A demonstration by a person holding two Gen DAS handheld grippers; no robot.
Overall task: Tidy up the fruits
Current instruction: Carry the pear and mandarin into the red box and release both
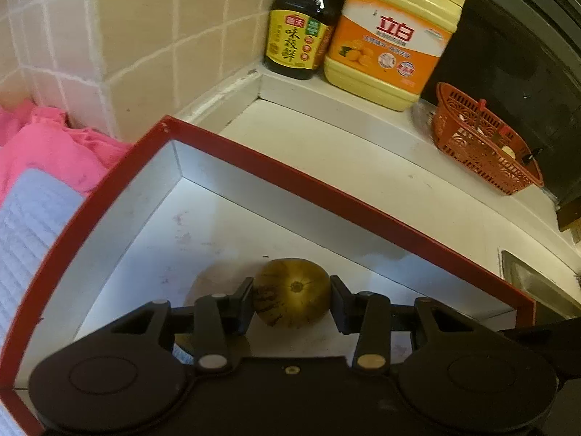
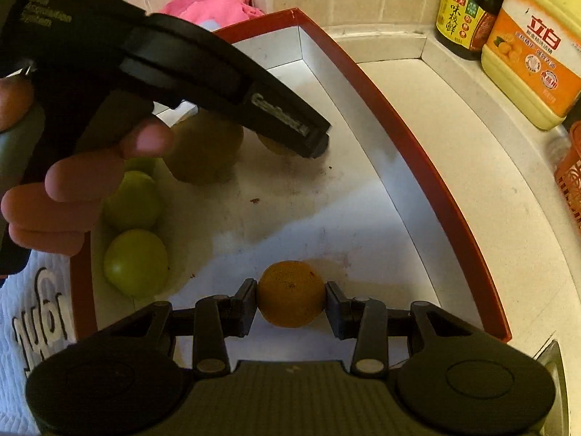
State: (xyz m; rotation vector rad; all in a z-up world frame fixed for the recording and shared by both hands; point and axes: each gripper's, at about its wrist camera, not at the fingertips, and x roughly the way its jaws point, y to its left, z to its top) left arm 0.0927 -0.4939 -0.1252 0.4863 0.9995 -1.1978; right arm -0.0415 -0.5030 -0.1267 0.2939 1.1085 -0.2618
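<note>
Right view only: two green fruits (image 2: 134, 232), hand (image 2: 72, 189). Left gripper (image 1: 292, 299) clamps brown-green fruit (image 1: 292, 292), stem end toward camera; right gripper (image 2: 291, 299) clamps round orange (image 2: 291, 293). Red-rimmed tray (image 1: 326, 185).

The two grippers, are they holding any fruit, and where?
Yes. The left gripper pinches a brownish-green fruit by its sides; the right gripper pinches an orange likewise.

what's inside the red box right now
Inside the red box: two green fruits, a brownish fruit, an orange held in the right gripper, and a speckled fruit held in the left gripper. The left hand covers part of the floor.
</note>
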